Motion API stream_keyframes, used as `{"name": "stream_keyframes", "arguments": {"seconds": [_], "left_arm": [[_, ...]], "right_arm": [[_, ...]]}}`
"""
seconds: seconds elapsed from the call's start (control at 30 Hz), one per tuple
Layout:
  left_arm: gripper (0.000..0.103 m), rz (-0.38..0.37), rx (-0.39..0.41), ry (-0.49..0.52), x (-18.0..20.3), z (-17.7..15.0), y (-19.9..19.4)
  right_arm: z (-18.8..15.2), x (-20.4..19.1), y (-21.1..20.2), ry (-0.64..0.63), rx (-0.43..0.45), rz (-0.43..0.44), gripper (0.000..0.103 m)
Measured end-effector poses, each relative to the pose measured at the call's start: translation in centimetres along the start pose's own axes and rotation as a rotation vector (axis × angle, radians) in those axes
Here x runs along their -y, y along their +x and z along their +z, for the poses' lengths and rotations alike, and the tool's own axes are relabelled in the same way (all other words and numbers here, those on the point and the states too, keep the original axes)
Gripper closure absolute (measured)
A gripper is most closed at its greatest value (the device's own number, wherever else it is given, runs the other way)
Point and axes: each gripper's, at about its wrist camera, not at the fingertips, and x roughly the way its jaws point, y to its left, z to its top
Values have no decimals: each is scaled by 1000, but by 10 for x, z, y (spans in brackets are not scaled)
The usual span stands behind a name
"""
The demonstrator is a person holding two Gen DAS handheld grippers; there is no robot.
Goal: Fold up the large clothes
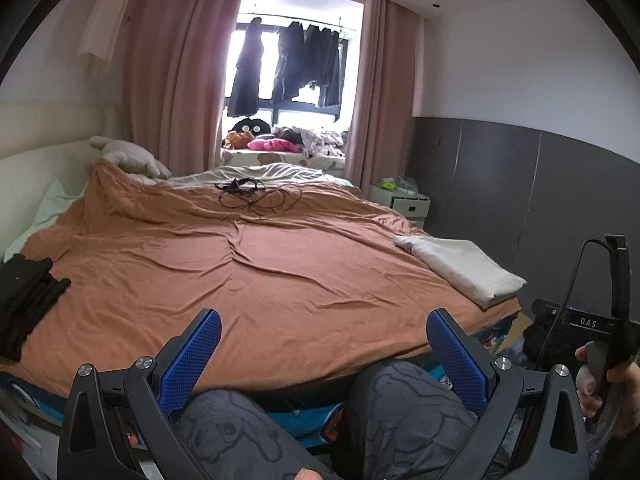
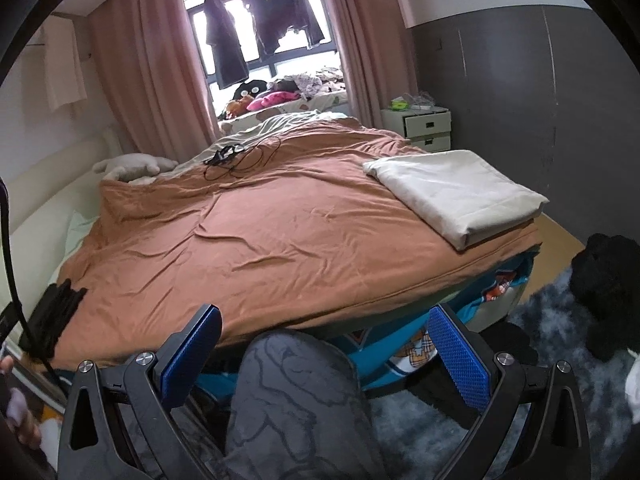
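A folded cream cloth (image 1: 464, 266) (image 2: 456, 196) lies on the right near corner of the bed. A stack of folded black clothes (image 1: 24, 300) (image 2: 54, 320) sits at the bed's left near edge. Another dark fluffy garment (image 2: 608, 284) lies on the floor rug at the right. My left gripper (image 1: 324, 352) hangs open above the person's knees, short of the bed's foot, with nothing between its blue pads. My right gripper (image 2: 324, 350) is open too, empty, over one knee by the bed's right corner.
The bed wears an orange-brown cover (image 1: 240, 264) with a tangle of black cable (image 1: 256, 196) near its far side. A white drawer unit (image 2: 424, 126) stands by the grey wall. Dark clothes (image 1: 288, 64) hang at the window. A hand (image 1: 600, 380) holds the other gripper's handle at right.
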Motion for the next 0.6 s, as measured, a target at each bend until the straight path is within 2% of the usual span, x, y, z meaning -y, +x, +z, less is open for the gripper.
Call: {"name": "stream_keyframes", "arguments": {"seconds": [0.2, 0.4, 0.6], "left_arm": [[0, 17, 2, 17, 5, 1, 1], [0, 11, 2, 22, 12, -1, 1], [0, 4, 14, 15, 14, 1, -2]], "right_arm": [[-2, -6, -2, -14, 10, -20, 0], [-3, -6, -2, -5, 5, 8, 0], [-3, -2, -2, 6, 6, -1, 0]]}}
